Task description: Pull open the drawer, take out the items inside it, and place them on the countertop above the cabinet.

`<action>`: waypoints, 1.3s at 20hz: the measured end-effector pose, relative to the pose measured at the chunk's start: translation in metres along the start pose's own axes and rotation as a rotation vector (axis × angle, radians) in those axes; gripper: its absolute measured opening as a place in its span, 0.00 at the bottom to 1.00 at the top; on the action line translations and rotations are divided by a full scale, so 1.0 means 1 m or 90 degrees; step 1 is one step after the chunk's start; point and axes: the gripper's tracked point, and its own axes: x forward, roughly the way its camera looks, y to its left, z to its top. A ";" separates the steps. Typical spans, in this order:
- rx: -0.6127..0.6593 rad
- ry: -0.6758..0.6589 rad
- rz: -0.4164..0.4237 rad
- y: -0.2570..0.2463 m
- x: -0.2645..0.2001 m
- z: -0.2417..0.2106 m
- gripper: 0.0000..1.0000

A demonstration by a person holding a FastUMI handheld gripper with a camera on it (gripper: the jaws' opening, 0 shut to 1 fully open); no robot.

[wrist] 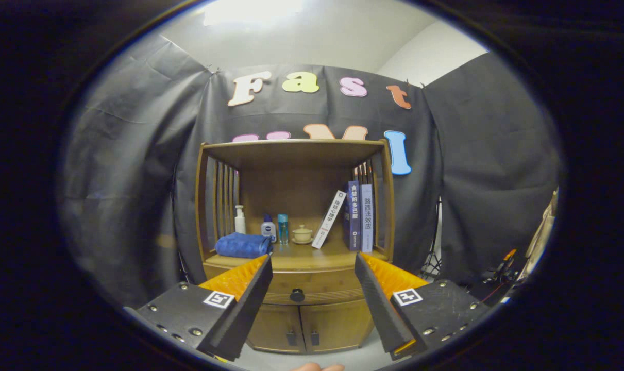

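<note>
The drawer [297, 288] is sitting shut in the wooden cabinet [296, 247], and you are facing it squarely with the gripper [314, 263] held back from it, touching nothing. Its two fingers are standing wide apart with nothing between them, and the drawer's dark round knob [297, 295] is showing in the gap, beyond the fingertips. Below the drawer, two small cabinet doors [306, 327] are closed, each with a dark handle near the middle seam.

Just above the drawer front, the countertop [312, 256] is lying under the open shelf. A folded blue towel [243, 245] is resting at its left front. Behind the towel, a white pump bottle [239, 220], a small white bottle with a dark cap [268, 227] and a clear blue bottle [283, 228] are standing in a row. A small lidded cup on a saucer [302, 234] is sitting beside them. Further right, a white book [329, 219] is leaning against two upright books [359, 216] at the slatted right side.
</note>
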 end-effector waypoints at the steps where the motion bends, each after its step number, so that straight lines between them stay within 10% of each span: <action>1: 0.001 0.004 -0.003 -0.001 0.004 -0.003 0.96; 17: 0.059 0.154 0.055 0.060 0.126 -0.146 0.96; 26: 0.080 0.283 0.000 0.048 0.197 -0.250 0.81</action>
